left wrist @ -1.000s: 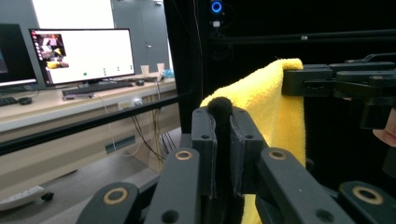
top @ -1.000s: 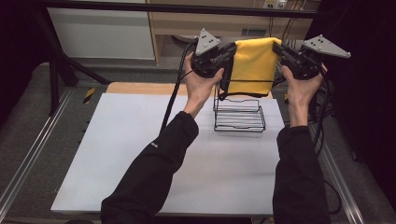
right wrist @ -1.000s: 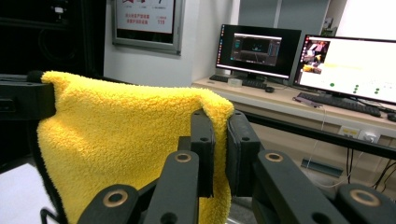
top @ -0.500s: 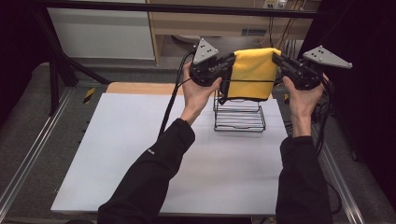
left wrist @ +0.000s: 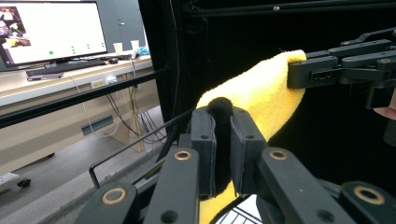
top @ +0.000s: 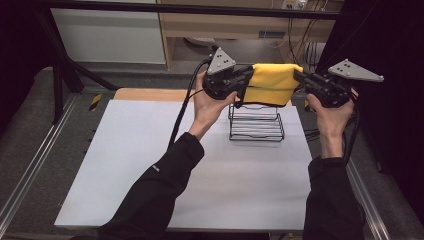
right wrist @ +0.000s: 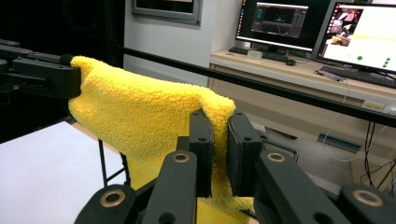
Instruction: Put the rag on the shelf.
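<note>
Above the far right part of the white table [top: 150, 165], a yellow towel [top: 272, 82] is held stretched between the two grippers, folded over so that its top edge runs level from one to the other. Its lower edge hangs down onto the top of a black wire rack [top: 256, 124], which stands on the table just below it; whether the cloth rests on the wires cannot be told. The towel's left end is pinched by the left gripper [top: 246, 76], whose jaws are seen in the left gripper view clenched on a fold of the yellow cloth [left wrist: 261, 93]. The right end is gripped by the right gripper [top: 300, 77], and in the right gripper view its jaws are closed on the cloth's corner [right wrist: 154, 112], with the plush fabric bunched over the tips. The left gripper [right wrist: 70, 74] is seen across the towel there, at the far end.

Each gripper is carried in a hand, the left hand [top: 210, 102] and the right hand [top: 330, 112], with black sleeves reaching in from the near edge. A grey three-cornered plate is borne on top of each gripper. Beyond the table, a wooden desk with monitors [right wrist: 299, 23] and a keyboard is seen.
</note>
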Tool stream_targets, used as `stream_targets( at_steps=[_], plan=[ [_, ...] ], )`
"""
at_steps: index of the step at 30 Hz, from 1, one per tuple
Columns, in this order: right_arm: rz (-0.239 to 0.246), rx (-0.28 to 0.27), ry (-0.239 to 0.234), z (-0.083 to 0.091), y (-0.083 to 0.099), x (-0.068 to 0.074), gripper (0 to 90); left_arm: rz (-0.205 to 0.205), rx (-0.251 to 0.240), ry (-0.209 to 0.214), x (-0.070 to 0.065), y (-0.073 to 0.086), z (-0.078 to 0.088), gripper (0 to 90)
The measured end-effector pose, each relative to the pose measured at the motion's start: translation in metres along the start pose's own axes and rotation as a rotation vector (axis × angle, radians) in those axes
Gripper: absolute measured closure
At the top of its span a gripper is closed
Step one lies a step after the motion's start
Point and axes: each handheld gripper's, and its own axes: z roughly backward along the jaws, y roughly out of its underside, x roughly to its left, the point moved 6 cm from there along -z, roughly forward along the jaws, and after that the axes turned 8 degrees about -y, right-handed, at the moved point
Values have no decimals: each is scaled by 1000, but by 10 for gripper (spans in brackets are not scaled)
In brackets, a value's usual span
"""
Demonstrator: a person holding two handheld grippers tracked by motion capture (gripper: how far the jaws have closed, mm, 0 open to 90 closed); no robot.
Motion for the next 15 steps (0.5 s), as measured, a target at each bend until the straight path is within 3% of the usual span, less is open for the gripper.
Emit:
stream_targets(
  at_steps=[8,15],
  plan=[
    [12,14,-18,4,11,3,819,-1,42,27,-7,10,4,803],
    [16,53,-64,5,24,7,817,13,103,46,-8,23,8,789]
  ],
)
